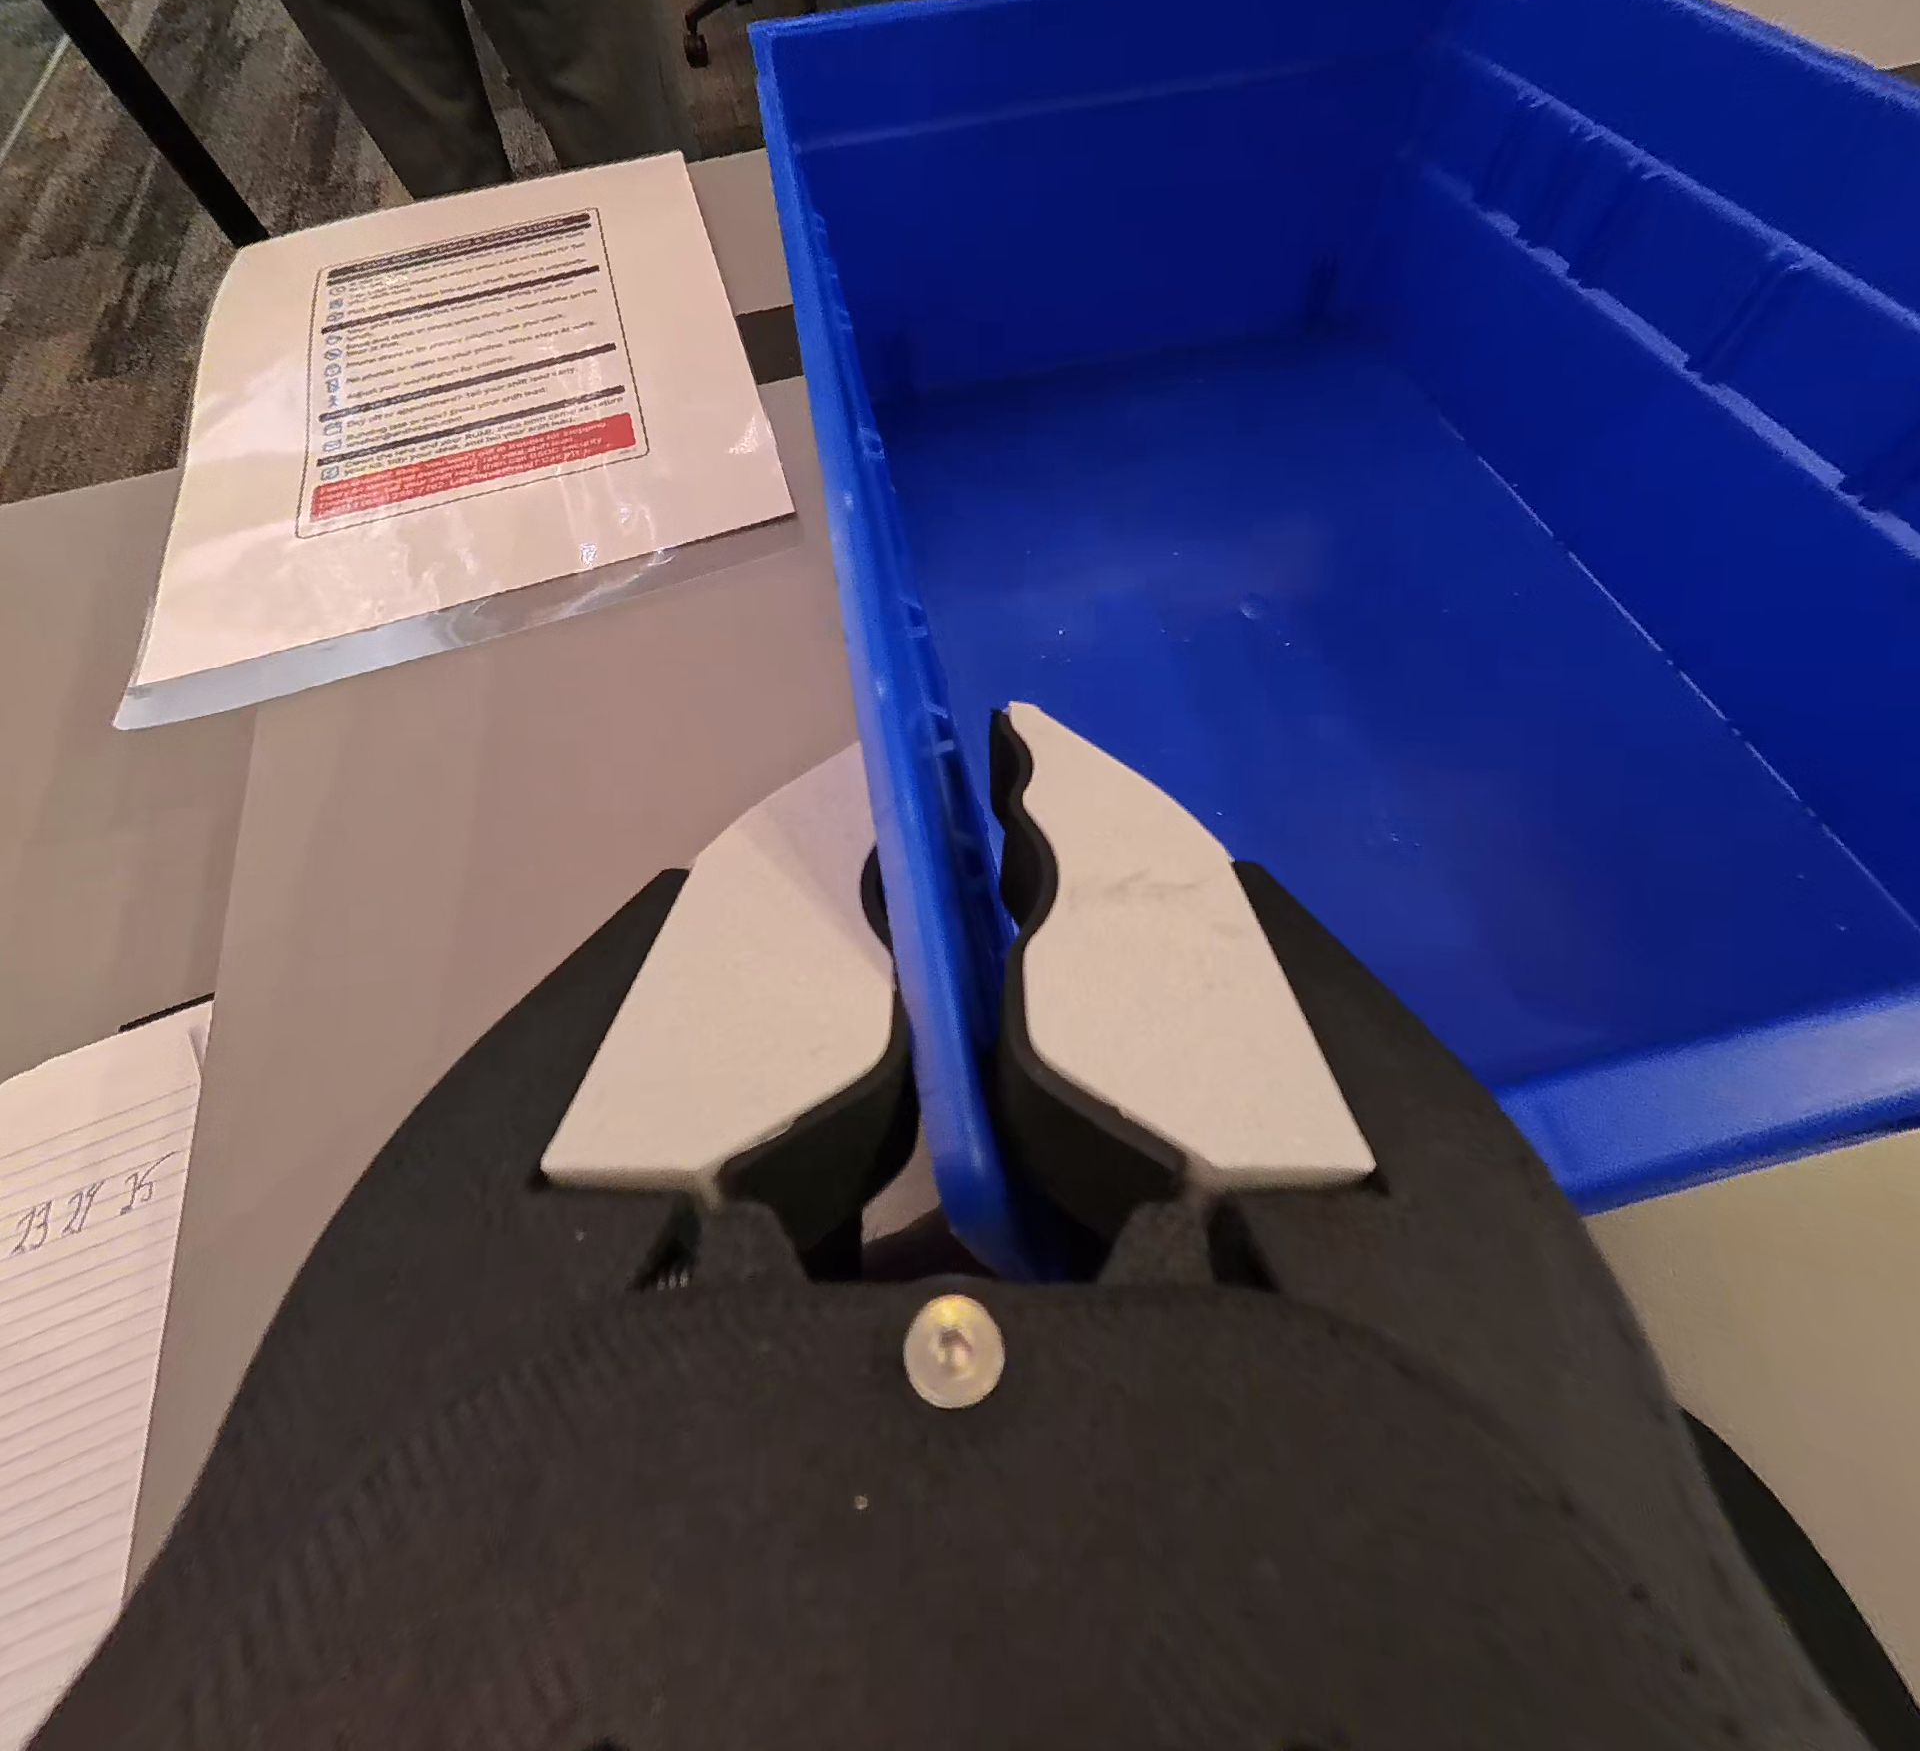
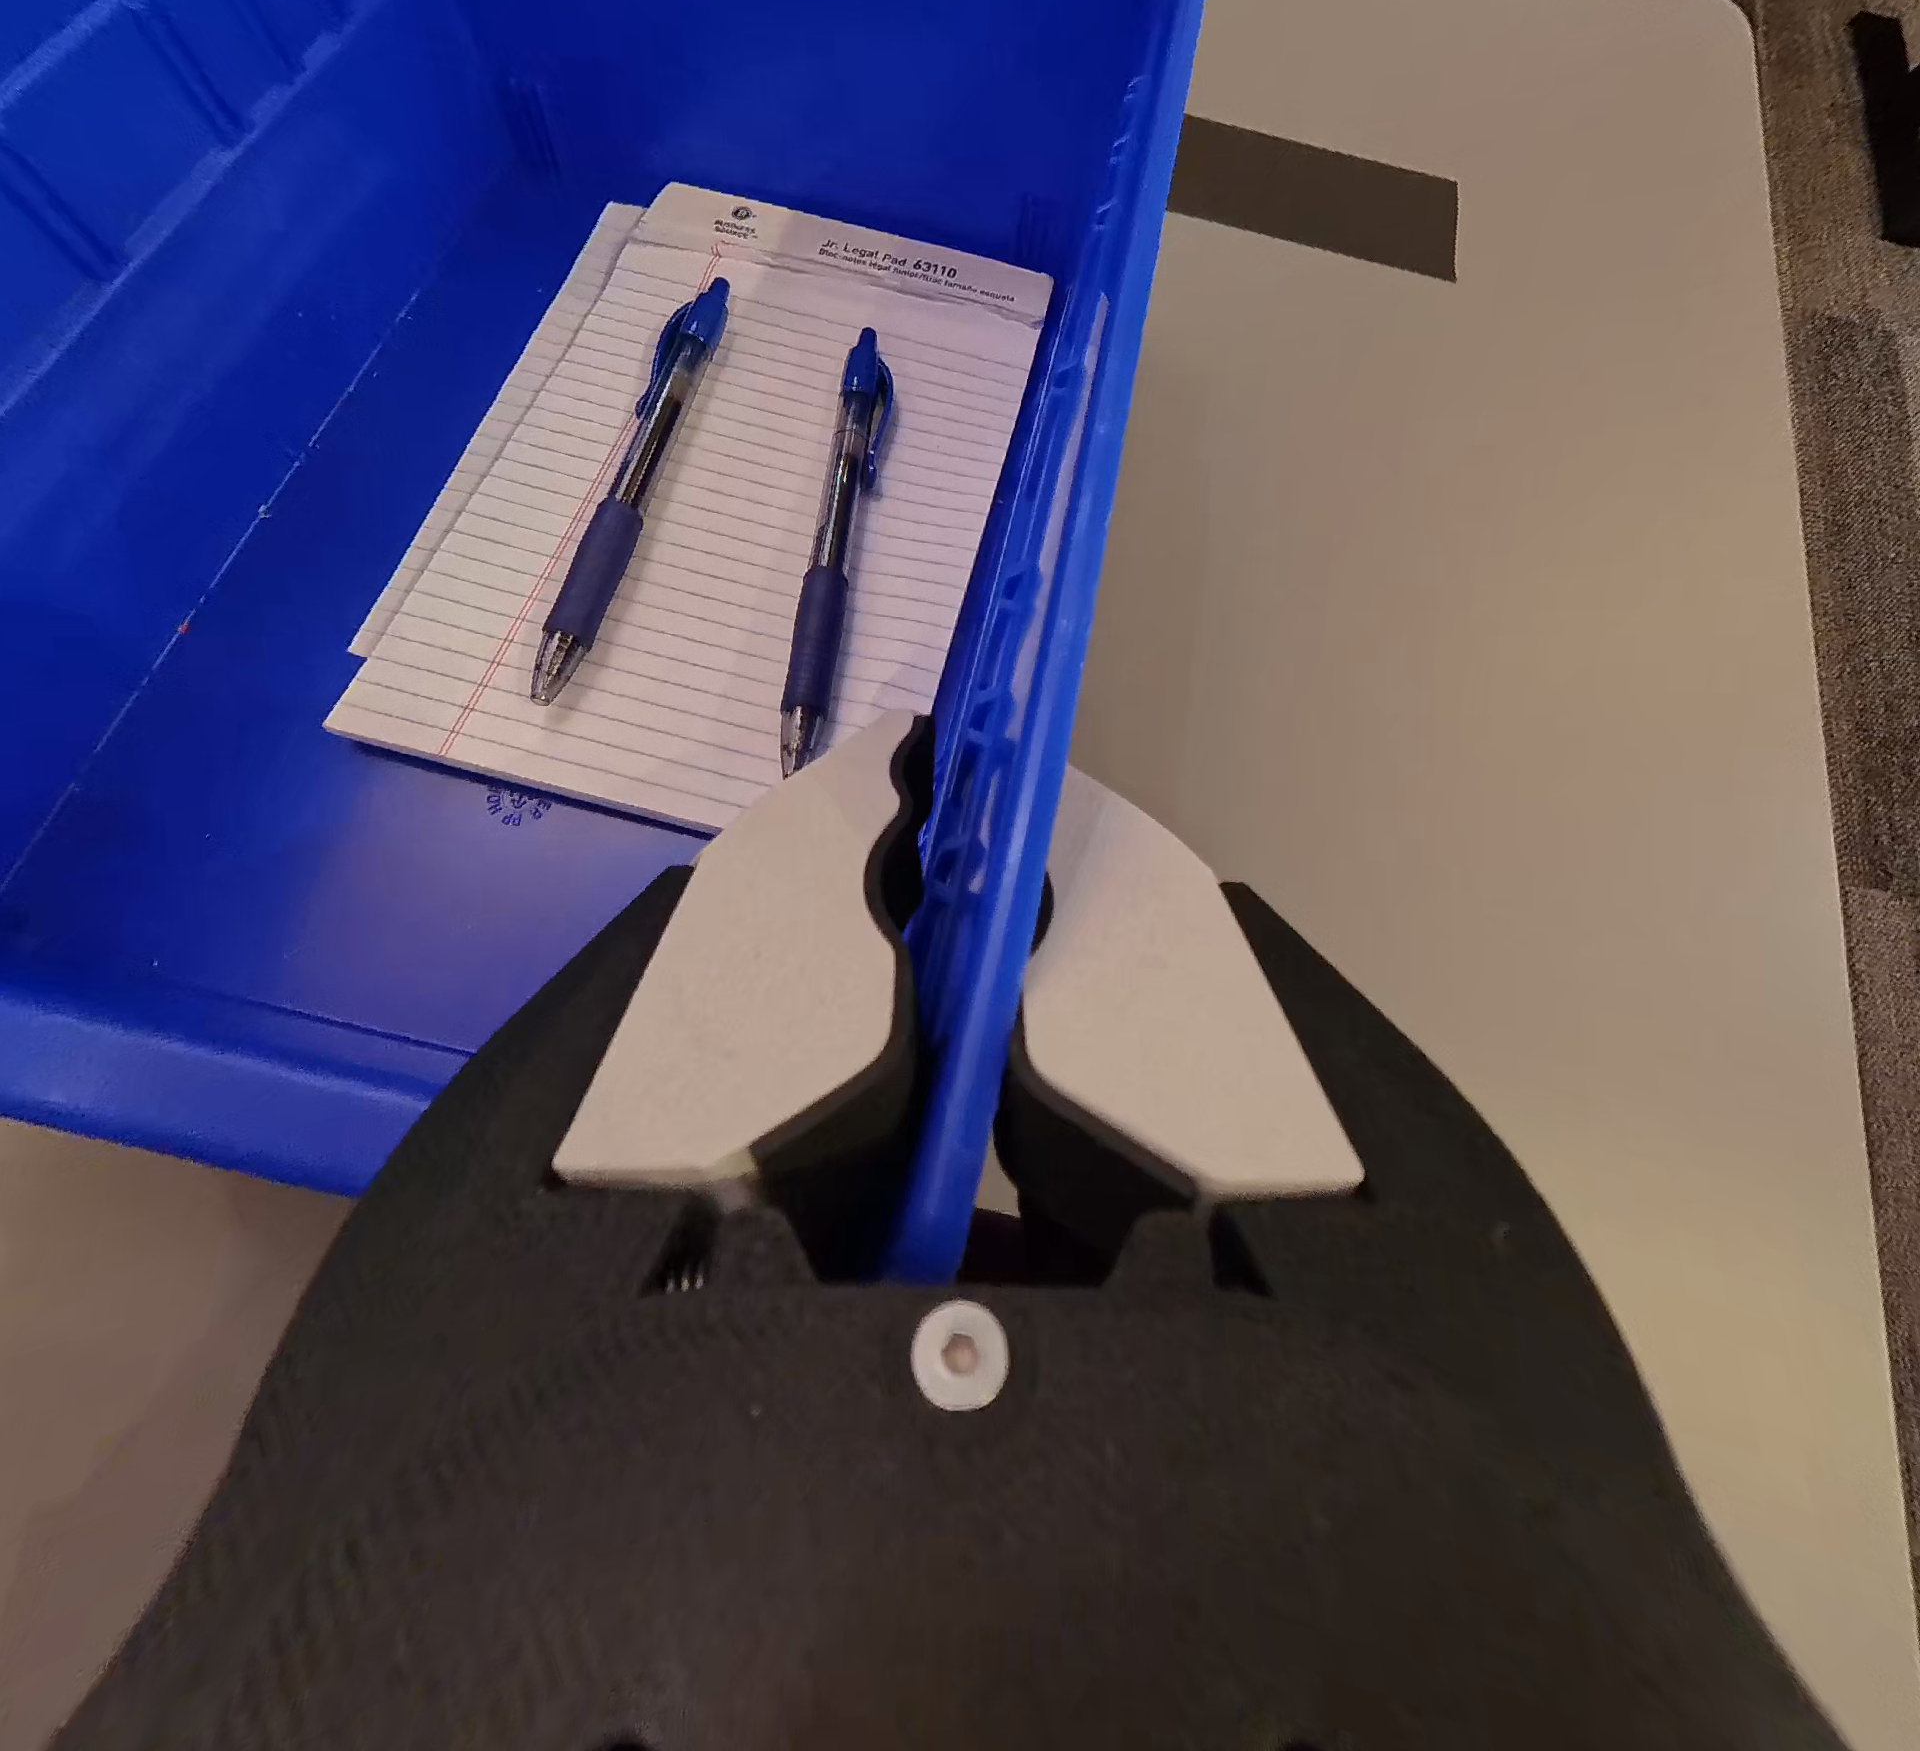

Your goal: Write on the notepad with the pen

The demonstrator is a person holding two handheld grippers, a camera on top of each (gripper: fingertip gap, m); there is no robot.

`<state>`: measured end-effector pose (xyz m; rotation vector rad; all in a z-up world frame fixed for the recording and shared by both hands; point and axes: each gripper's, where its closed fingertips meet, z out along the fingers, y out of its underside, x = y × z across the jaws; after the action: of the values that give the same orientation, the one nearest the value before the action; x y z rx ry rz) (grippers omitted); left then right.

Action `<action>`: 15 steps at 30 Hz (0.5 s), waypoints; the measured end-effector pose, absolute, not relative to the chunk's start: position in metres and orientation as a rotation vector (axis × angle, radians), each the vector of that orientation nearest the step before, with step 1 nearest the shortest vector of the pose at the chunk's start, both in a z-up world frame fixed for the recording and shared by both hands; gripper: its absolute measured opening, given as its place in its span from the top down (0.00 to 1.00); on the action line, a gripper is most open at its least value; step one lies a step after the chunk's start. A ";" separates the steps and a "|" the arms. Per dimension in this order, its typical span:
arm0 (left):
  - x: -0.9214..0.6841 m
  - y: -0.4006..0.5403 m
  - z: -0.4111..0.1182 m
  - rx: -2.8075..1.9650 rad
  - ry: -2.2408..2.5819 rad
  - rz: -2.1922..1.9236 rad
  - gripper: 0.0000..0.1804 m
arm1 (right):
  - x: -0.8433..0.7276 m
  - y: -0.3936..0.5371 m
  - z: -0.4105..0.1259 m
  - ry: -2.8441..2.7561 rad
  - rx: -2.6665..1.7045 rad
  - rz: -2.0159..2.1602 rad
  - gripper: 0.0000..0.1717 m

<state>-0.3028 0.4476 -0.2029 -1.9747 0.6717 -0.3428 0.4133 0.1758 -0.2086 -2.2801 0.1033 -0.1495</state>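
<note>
A blue plastic bin (image 1: 1351,558) stands in front of me. My left gripper (image 1: 935,766) is shut on the bin's left side wall, one finger (image 1: 1122,922) inside and one outside. My right gripper (image 2: 992,756) is shut on the bin's right side wall (image 2: 1049,558) in the same way. In the right wrist view a white lined notepad (image 2: 727,413) lies on the bin floor (image 2: 260,351) near the right wall. Two blue pens lie on it, one to the left (image 2: 623,496) and one to the right (image 2: 836,538), tips toward me.
A laminated printed sheet (image 1: 457,413) lies on the grey table (image 1: 468,870) left of the bin. Another lined pad with handwriting (image 1: 73,1286) is at the lower left. A black tape strip (image 2: 1320,195) marks the table right of the bin. People's legs and chairs stand beyond. There is about 75 centimetres between the tips of the two grippers.
</note>
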 end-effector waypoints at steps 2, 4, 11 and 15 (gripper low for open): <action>-0.303 0.446 -0.202 -1.972 0.672 -0.347 0.94 | 0.410 0.171 -0.208 0.099 -2.284 -0.148 0.94; -0.303 0.444 -0.201 -1.971 0.673 -0.350 0.94 | 0.407 0.167 -0.207 0.096 -2.287 -0.148 0.94; -0.305 0.439 -0.202 -1.967 0.689 -0.350 0.94 | 0.397 0.153 -0.205 0.082 -2.300 -0.143 0.94; -0.308 0.435 -0.201 -1.963 0.692 -0.350 0.94 | 0.392 0.146 -0.204 0.075 -2.305 -0.140 0.94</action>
<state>-0.3077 0.4352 -0.2011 -1.9628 0.6915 -0.3503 0.3922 0.1459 -0.2042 -2.3048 0.0746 -0.1395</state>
